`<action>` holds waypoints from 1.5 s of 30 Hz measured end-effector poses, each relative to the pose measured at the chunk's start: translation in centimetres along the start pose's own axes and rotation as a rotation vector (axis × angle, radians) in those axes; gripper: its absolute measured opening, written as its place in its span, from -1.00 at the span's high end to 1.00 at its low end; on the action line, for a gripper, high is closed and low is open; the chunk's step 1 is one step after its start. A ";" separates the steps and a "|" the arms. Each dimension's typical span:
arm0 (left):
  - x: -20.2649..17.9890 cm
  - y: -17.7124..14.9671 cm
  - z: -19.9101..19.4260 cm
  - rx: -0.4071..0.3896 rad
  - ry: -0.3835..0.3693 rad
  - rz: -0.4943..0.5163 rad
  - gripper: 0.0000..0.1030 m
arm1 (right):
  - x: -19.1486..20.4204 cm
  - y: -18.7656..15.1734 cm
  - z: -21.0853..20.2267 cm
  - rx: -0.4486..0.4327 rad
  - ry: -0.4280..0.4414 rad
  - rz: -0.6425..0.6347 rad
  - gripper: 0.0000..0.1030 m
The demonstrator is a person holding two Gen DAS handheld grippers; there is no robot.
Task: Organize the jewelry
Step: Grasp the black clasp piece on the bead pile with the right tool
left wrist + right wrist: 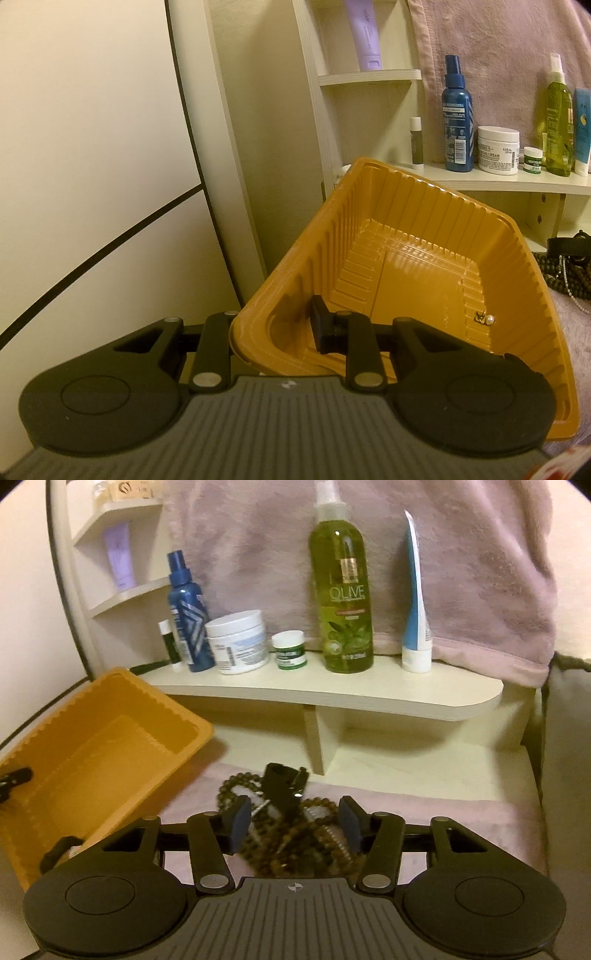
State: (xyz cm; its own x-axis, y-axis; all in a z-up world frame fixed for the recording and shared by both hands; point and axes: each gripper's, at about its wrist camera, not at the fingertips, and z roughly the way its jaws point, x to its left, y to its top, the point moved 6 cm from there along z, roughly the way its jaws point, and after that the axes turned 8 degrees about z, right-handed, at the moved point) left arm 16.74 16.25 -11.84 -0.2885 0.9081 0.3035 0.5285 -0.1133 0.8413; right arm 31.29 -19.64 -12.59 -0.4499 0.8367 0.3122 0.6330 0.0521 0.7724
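Observation:
My left gripper (280, 328) is shut on the near rim of an orange plastic tray (424, 236) and holds it tilted; one finger is inside, the other hidden behind the wall. A pearl earring (487, 319) lies inside the tray near its right wall. The tray shows at left in the right wrist view (122, 709). My right gripper (295, 823) is open, its blue pads on either side of a pile of dark bead strings (295, 845) with a black watch (284, 781) on a pink cloth (443, 812). The pile also shows at the right edge of the left wrist view (570, 273).
A cream shelf (332, 690) behind holds a blue spray bottle (186, 616), white cream jar (240, 642), small green jar (290, 650), olive bottle (341, 590) and a blue tube (415, 602). A pink towel (461, 554) hangs behind. A corner shelf (122, 590) holds a purple tube.

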 end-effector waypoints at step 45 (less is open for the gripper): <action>0.0 -0.1 0.1 -0.002 -0.008 0.005 0.55 | 2.7 -0.7 2.1 -0.031 0.095 0.090 0.74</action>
State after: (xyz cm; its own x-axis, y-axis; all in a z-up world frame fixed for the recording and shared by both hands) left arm 16.77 16.27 -11.92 -0.2797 0.9105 0.3047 0.5285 -0.1190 0.8406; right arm 30.94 -16.32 -13.48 -0.4510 0.7815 0.4311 0.6546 -0.0386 0.7550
